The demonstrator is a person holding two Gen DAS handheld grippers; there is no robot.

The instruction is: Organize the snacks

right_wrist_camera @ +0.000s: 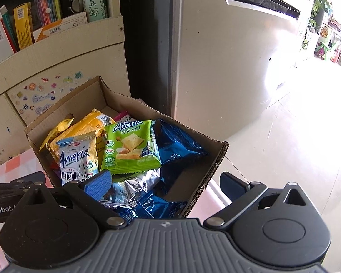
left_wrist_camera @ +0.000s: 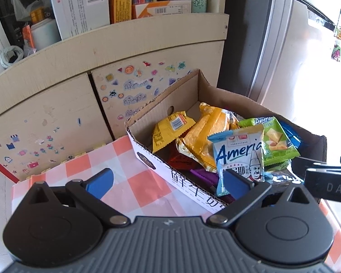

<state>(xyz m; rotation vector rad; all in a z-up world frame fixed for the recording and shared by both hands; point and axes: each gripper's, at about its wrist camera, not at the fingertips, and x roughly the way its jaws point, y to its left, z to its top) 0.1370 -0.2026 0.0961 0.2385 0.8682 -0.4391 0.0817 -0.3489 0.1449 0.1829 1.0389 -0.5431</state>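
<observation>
**Q:** Status of the box?

**A:** The cardboard box sits on the checked tablecloth, against the cupboard at 11 o'clock, with the fridge at 1 o'clock. It is well filled: the snacks lie in a loose heap, not in rows.

**Q:** What is in it, biggest first?

**A:** Blue packets fill the 3 o'clock side of the box. Long yellow packets lie toward 11 o'clock. A green packet rests flat on top in the middle. A pale blue packet stands upright at the near wall. A crumpled silver wrapper lies near 6 o'clock.

**Q:** And your claws?

**A:** My left claw is spread wide and holds nothing; it hovers over the box's near left corner. My right claw is likewise released and empty, above the near right corner.

**Q:** Done or not?

**A:** I see no loose snacks on the cloth within view, so collecting looks largely complete, I judge. What may remain is straightening the heap; I cannot tell what lies outside the views.
</observation>
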